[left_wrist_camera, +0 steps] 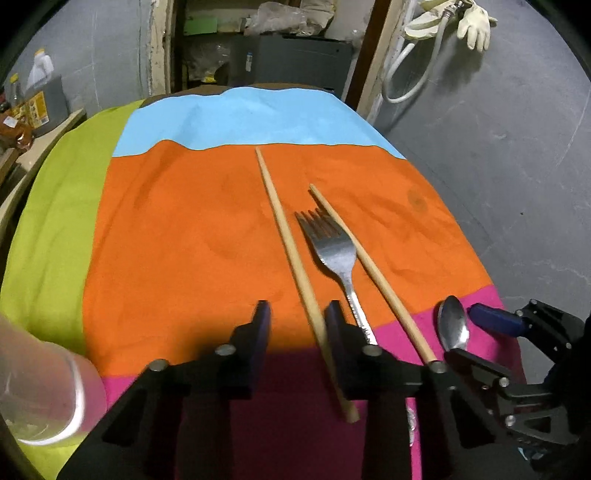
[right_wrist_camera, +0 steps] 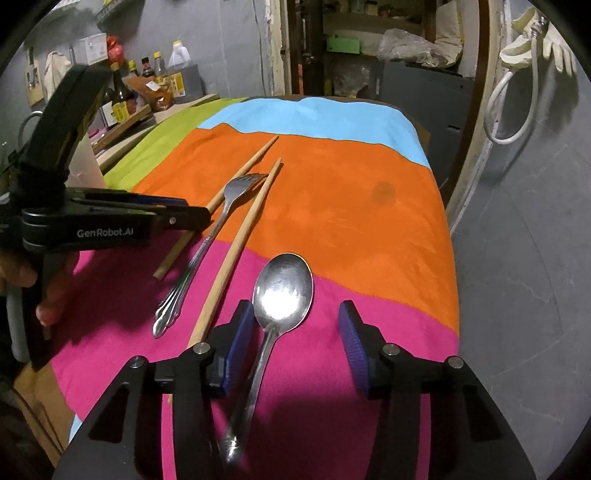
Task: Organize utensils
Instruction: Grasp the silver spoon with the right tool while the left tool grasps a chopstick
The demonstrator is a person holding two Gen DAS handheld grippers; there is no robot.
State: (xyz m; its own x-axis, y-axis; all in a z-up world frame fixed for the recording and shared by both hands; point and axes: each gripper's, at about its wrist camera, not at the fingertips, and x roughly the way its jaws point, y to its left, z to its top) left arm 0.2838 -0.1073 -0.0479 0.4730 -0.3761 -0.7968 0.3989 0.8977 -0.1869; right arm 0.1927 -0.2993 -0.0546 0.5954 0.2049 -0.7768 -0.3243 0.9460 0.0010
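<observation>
Two wooden chopsticks, a metal fork (left_wrist_camera: 336, 254) and a metal spoon (right_wrist_camera: 284, 288) lie on a striped cloth (left_wrist_camera: 184, 240). My left gripper (left_wrist_camera: 298, 325) straddles the left chopstick (left_wrist_camera: 284, 229). The stick runs close along the right finger, and a gap shows at the left pad. My right gripper (right_wrist_camera: 295, 332) stands open around the spoon's handle, which lies near its left finger (right_wrist_camera: 240, 332) without touching either pad. The other chopstick (right_wrist_camera: 240, 240) and the fork (right_wrist_camera: 207, 251) lie between the two grippers. In the right wrist view the left gripper (right_wrist_camera: 199, 214) shows from the side.
A clear glass (left_wrist_camera: 44, 398) stands at the near left on the green stripe. Bottles (right_wrist_camera: 155, 85) crowd a ledge at the far left. The table drops off to grey floor on the right. A hose and gloves (left_wrist_camera: 474, 26) hang on the far wall.
</observation>
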